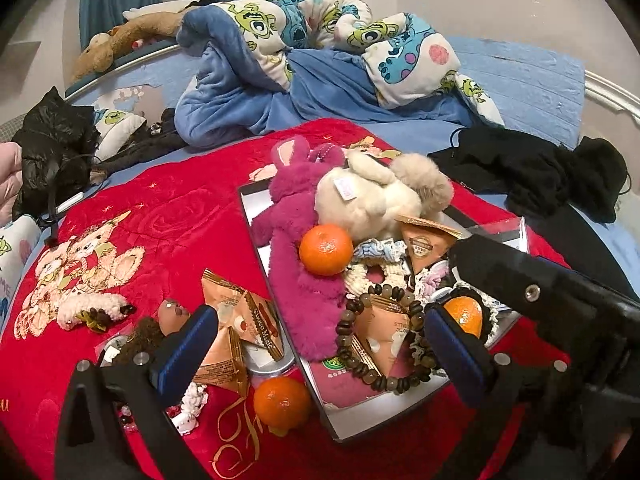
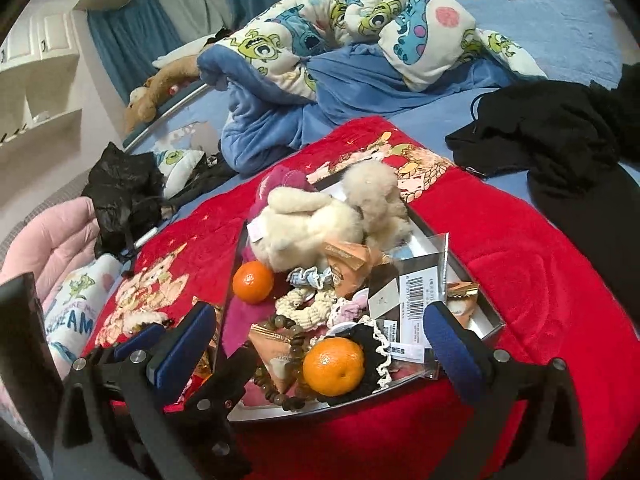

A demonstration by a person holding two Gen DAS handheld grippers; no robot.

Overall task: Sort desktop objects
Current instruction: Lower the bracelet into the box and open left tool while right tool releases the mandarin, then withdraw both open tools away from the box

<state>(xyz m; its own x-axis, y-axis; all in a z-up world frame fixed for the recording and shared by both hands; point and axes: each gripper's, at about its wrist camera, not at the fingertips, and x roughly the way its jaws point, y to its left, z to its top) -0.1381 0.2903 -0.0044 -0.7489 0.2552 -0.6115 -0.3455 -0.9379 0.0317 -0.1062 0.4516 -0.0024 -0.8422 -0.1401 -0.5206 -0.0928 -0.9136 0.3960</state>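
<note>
A shallow silver tray [image 1: 360, 414] on a red blanket [image 1: 168, 216] holds a magenta plush [image 1: 296, 216], a cream plush [image 1: 368, 196], two oranges [image 1: 326, 249], scrunchies, a bead bracelet [image 1: 380, 344] and snack packets. Left of the tray lie another orange [image 1: 282, 402], two triangular snack packets [image 1: 236, 320] and small toys. My left gripper [image 1: 320, 340] is open and empty above the tray's near left edge. My right gripper [image 2: 320, 332] is open and empty above the tray's near end [image 2: 264, 412], over an orange [image 2: 334, 366]. The right gripper's body shows in the left wrist view [image 1: 532, 284].
The red blanket lies on a blue bed [image 1: 520, 76] with a crumpled cartoon duvet [image 1: 320, 28] behind. Black clothes [image 1: 532, 172] lie at the right, a black bag [image 1: 52, 148] and pink jacket [image 2: 52, 248] at the left. White shelves [image 2: 36, 80] stand far left.
</note>
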